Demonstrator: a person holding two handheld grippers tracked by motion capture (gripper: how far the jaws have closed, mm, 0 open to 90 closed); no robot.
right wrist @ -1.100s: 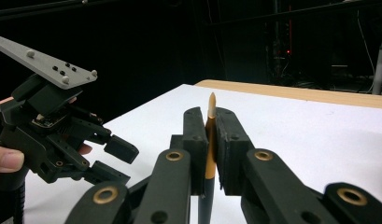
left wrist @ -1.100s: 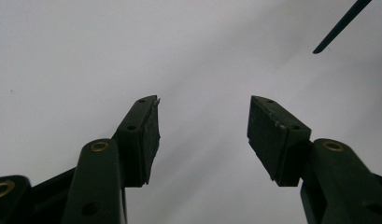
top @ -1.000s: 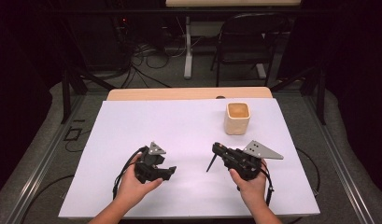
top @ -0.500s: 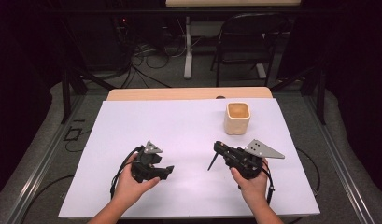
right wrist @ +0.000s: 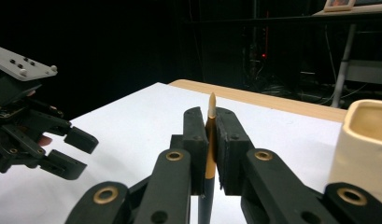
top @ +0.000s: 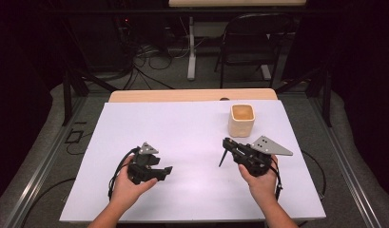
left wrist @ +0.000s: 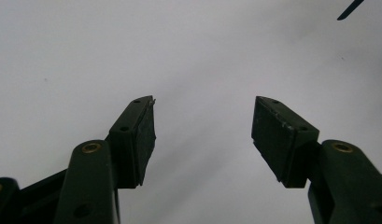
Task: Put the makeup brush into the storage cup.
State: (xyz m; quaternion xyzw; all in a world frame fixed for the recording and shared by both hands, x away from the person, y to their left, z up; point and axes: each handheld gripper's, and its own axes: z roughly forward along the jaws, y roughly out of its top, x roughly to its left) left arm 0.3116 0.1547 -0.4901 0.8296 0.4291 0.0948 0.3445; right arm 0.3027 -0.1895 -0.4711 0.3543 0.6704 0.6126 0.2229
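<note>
My right gripper [top: 226, 142] is shut on a thin pen-like stick [top: 222, 159], which hangs down toward the white table [top: 192, 128]. In the right gripper view the stick [right wrist: 210, 140] stands upright between the pads, its tan pointed end above them. A cream square cup [top: 241, 119] stands just beyond this gripper, and it shows at the right edge in the right gripper view [right wrist: 366, 149]. My left gripper [top: 167, 170] is held low at the front left. Its jaws [left wrist: 202, 116] stand open with nothing between them. From the right gripper view, the left gripper [right wrist: 79, 154] is seen off to the left.
The white sheet covers a wooden table whose bare far edge [top: 192, 95] shows behind it. Beyond the table stand a black chair [top: 249, 42] and cables on the floor. The stick's dark end [left wrist: 350, 9] shows at the top right of the left gripper view.
</note>
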